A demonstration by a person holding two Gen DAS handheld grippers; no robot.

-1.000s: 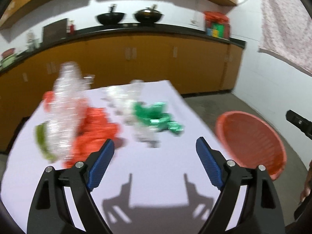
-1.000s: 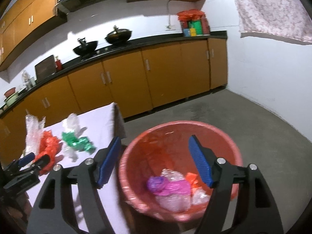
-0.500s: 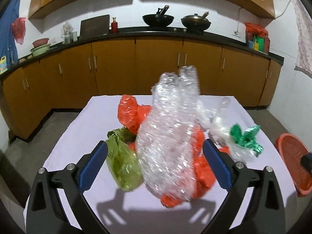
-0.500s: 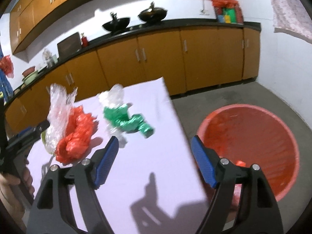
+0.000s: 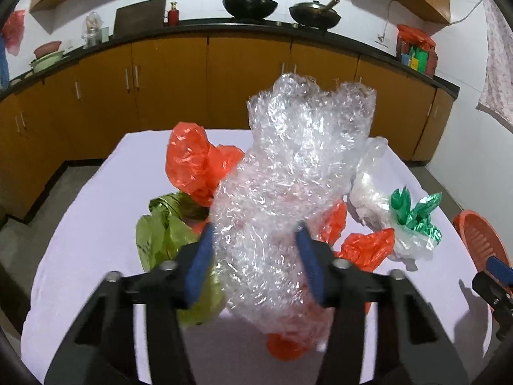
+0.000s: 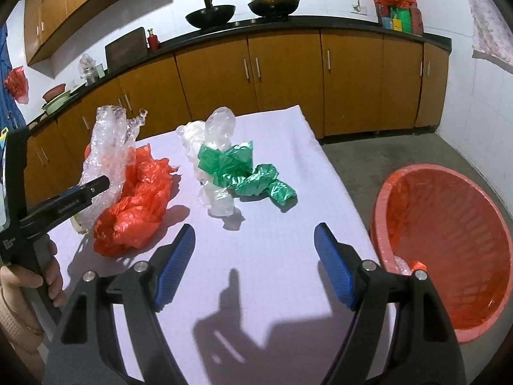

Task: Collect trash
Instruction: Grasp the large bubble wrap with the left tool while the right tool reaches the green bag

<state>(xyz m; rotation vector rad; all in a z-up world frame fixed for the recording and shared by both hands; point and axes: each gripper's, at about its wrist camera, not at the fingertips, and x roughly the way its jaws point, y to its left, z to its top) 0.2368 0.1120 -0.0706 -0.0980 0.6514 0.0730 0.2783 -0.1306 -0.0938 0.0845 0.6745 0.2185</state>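
My left gripper (image 5: 255,256) is shut on a tall wad of clear bubble wrap (image 5: 295,173), also seen from the right wrist view (image 6: 105,141). Under and behind it lie red plastic bags (image 5: 195,160) (image 6: 138,199) and a green-yellow bag (image 5: 160,234). A clear bag (image 6: 214,147) and green foil wrapper (image 6: 253,176) lie mid-table. My right gripper (image 6: 255,256) is open and empty above the white table (image 6: 288,304), left of the red basket (image 6: 449,240).
The red basket stands on the floor beside the table's right edge and holds some trash at its bottom. Orange kitchen cabinets (image 6: 288,73) with a black counter and woks run along the back wall.
My left gripper has closed in on the bubble wrap and gripped it. My right gripper has swung from over the basket back to above the table.
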